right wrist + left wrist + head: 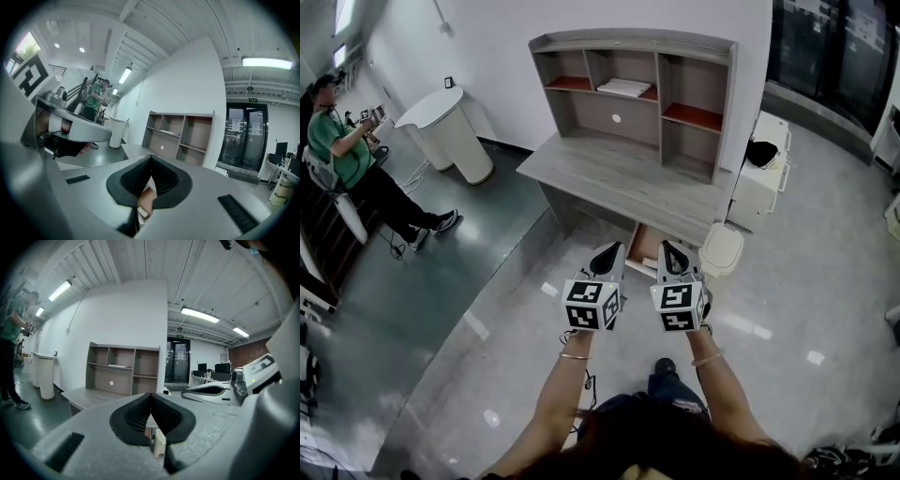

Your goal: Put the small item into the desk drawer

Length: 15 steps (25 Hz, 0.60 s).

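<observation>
Left gripper [607, 251] is fully closed, nothing between the pads. Right gripper [667, 247] is the same: jaws together at the tips and empty, as its own view confirms. Both are held side by side, roughly level, pointing at the counter [619, 178] from well back on the floor.

The drawer [643, 246] under the counter's front edge looks pulled open, with its brown inside showing between the two gripper tips in the head view. What lies in it is blocked.

No small item is clearly visible. The counter top looks bare, and the only loose thing is a flat white object [623, 87] on the upper middle shelf of the hutch [694, 117]. Whether that is the item, or the item is already in the drawer, cannot be told.

Judged step: neither gripper is engaged with anything, so this is either an approach before the pick or a stand-off after the drop.

If the item is not yet in, the next move calls for closing the gap to the counter, finding the item, opening one gripper and taking it. The drawer stays open for the drop.

A seated person [347, 141] at far left is not involved.
</observation>
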Each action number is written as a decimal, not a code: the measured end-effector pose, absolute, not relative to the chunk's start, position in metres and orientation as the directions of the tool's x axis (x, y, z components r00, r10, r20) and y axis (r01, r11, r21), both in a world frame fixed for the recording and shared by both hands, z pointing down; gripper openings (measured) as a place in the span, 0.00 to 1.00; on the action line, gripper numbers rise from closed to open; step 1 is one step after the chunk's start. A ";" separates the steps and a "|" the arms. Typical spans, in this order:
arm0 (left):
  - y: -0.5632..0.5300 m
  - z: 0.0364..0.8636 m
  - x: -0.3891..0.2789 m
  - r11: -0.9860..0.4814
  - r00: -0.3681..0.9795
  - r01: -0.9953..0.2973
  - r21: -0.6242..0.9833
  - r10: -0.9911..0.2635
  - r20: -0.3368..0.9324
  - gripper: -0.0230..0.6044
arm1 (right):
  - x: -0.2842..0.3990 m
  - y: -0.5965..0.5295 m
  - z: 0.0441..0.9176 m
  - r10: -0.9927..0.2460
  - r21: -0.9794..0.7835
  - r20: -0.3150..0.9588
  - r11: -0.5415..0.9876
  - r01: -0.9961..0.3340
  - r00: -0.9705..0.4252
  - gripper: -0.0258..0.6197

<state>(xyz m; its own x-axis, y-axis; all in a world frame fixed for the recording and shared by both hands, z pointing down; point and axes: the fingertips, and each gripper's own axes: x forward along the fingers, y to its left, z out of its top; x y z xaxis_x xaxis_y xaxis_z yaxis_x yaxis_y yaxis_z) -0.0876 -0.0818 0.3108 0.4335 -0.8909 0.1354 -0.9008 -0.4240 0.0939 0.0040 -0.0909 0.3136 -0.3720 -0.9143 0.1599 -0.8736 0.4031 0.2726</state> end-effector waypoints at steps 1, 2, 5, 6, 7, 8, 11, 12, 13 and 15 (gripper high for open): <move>-0.080 0.308 -0.088 -0.425 0.433 -0.901 0.088 -0.892 0.133 0.06 | 0.004 -0.089 0.311 -0.916 0.272 0.155 0.400 -0.875 -0.371 0.04; -0.077 0.306 -0.088 -0.425 0.432 -0.902 0.080 -0.892 0.130 0.06 | 0.005 -0.086 0.309 -0.916 0.268 0.153 0.399 -0.877 -0.370 0.04; -0.069 0.299 -0.087 -0.425 0.430 -0.903 0.066 -0.895 0.121 0.06 | 0.007 -0.077 0.308 -0.917 0.241 0.154 0.396 -0.886 -0.368 0.04; -0.066 0.296 -0.087 -0.425 0.430 -0.903 0.065 -0.895 0.117 0.06 | 0.008 -0.074 0.306 -0.917 0.234 0.151 0.395 -0.888 -0.368 0.04; -0.065 0.294 -0.087 -0.425 0.430 -0.903 0.065 -0.896 0.113 0.06 | 0.009 -0.072 0.303 -0.917 0.227 0.147 0.395 -0.890 -0.370 0.04; -0.063 0.292 -0.087 -0.426 0.431 -0.902 0.065 -0.895 0.111 0.06 | 0.009 -0.070 0.301 -0.917 0.219 0.143 0.397 -0.891 -0.373 0.04; -0.061 0.289 -0.085 -0.430 0.435 -0.901 0.065 -0.894 0.110 0.06 | 0.011 -0.065 0.293 -0.914 0.191 0.135 0.403 -0.895 -0.383 0.04; -0.060 0.288 -0.084 -0.431 0.436 -0.900 0.066 -0.893 0.109 0.06 | 0.013 -0.063 0.291 -0.914 0.182 0.134 0.402 -0.897 -0.383 0.04; -0.059 0.287 -0.083 -0.432 0.437 -0.899 0.066 -0.893 0.109 0.06 | 0.014 -0.063 0.289 -0.915 0.175 0.135 0.400 -0.900 -0.380 0.04; -0.057 0.286 -0.081 -0.433 0.438 -0.899 0.065 -0.893 0.107 0.06 | 0.017 -0.061 0.285 -0.917 0.163 0.135 0.395 -0.904 -0.376 0.04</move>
